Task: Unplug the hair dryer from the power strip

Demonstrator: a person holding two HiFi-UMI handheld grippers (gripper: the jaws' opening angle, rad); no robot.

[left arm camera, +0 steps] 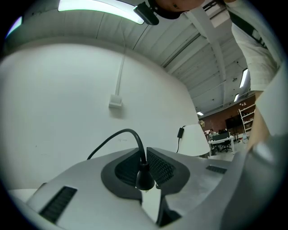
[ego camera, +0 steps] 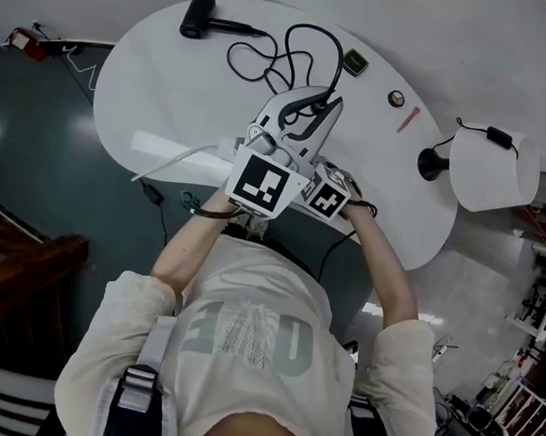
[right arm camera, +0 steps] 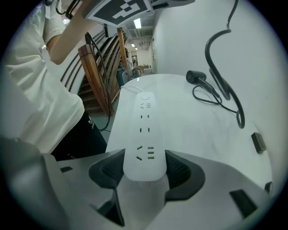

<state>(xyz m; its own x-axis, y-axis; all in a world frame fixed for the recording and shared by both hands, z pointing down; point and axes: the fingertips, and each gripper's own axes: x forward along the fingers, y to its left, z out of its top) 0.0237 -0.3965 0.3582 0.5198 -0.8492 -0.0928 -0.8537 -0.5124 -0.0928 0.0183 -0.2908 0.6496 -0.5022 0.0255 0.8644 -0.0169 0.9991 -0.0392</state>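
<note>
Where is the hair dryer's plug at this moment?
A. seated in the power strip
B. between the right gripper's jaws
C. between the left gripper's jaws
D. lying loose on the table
C: the left gripper is shut on the black plug, and the power strip shows only empty sockets.

My right gripper (right arm camera: 145, 167): power strip (right arm camera: 145, 130) end between jaws, rest running ahead on table (right arm camera: 189, 134). Hair dryer (right arm camera: 196, 76) far ahead, right of strip; cord (right arm camera: 223, 87) right. My left gripper (left arm camera: 146, 168) above right one, plug (left arm camera: 145, 179) between jaws.
</note>
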